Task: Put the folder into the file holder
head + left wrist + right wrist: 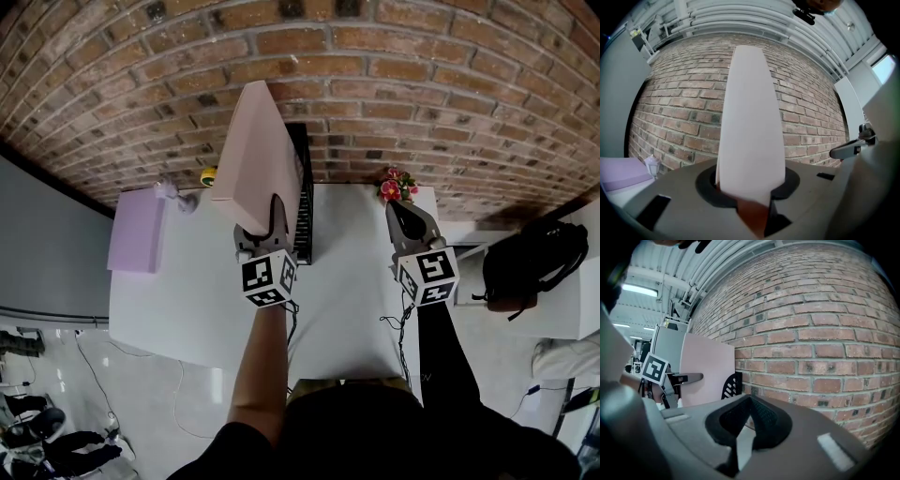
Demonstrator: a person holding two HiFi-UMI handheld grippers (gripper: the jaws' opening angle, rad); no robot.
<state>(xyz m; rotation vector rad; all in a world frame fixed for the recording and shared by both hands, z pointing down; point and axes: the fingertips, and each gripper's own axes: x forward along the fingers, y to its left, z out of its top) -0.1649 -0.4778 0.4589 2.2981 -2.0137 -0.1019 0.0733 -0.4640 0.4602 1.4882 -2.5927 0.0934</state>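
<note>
Your left gripper (272, 216) had its jaws clamped on the upright folder's (251, 150) bottom edge, with the file holder (302, 197) just right of it, mid-frame.

Wall: red-brown brick with pale mortar (422, 84), across the whole far side. White rectangular tabletop (187, 300) butts against it. Flat grey partition panel (37, 234) at left, glossy pale floor (150, 412) below. Overhead: white ceiling pipes (740, 21), lit fluorescent strip light (640, 288).
</note>
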